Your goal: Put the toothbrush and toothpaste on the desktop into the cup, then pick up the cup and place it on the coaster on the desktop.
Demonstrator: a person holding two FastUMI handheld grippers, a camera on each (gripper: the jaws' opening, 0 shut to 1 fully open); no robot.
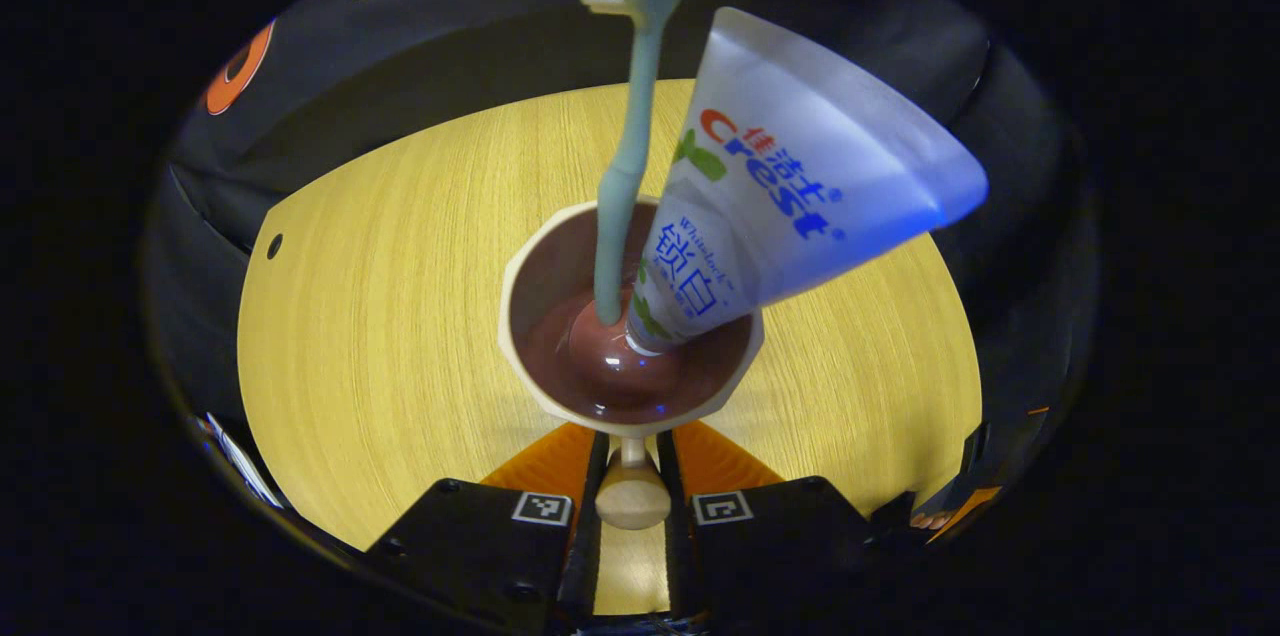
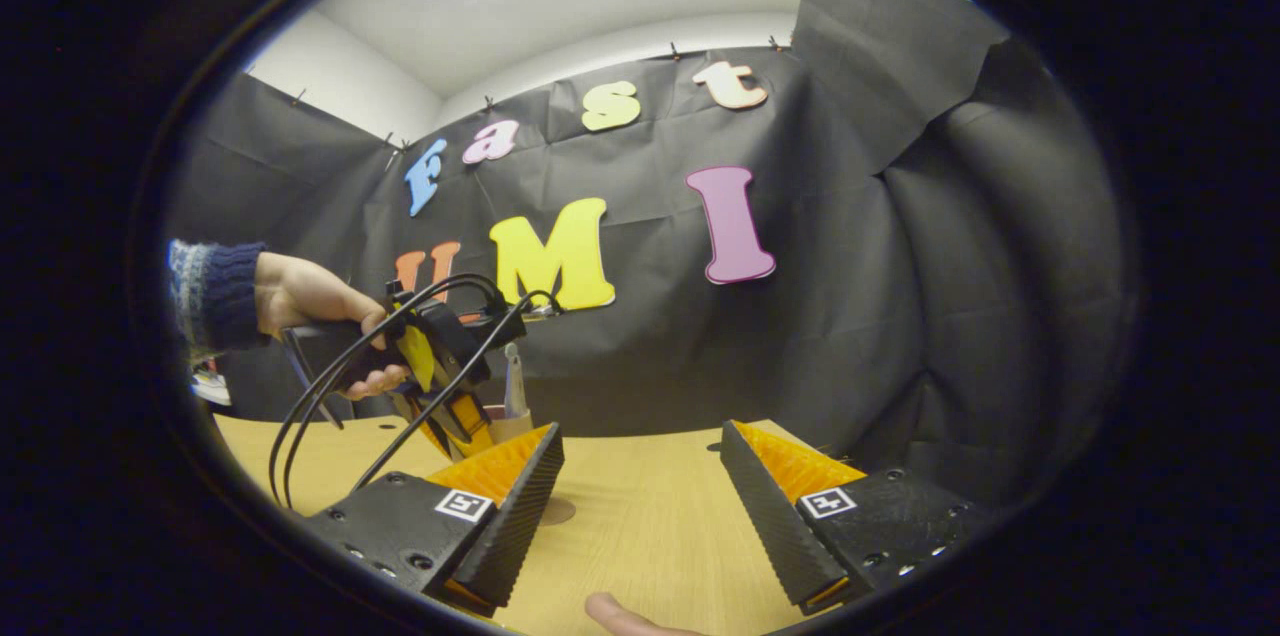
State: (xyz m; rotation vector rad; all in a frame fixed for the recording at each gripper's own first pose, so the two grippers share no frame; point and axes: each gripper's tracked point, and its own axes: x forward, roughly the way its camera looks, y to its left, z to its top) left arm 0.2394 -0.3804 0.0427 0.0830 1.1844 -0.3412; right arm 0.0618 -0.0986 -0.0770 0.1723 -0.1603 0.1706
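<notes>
Cup, seen from above in the left gripper view, at the centre of the wooden desktop. Its brown inside holds both items: the toothbrush stands handle-down and rises toward twelve o'clock with its bristles uppermost, and the toothpaste sits cap-down beside it, its flat wide end leaning out toward two o'clock. Both rest against the rim, which is what keeps them upright. At six o'clock of the cup the left gripper is pinched on the cup's handle, a pale knob caught between the two fingers; a grip by the handle keeps the mouth of the cup free. Loading appears done, and carrying the cup to the coaster is judged to be the step in hand.

In the right gripper view the right gripper hangs over bare desktop with its fingers spread wide and nothing between them, apparently idle. At nine o'clock a hand in a knitted sleeve holds the other gripper near the cup. A round mark lies on the wood at centre; whether this is the coaster cannot be told.
</notes>
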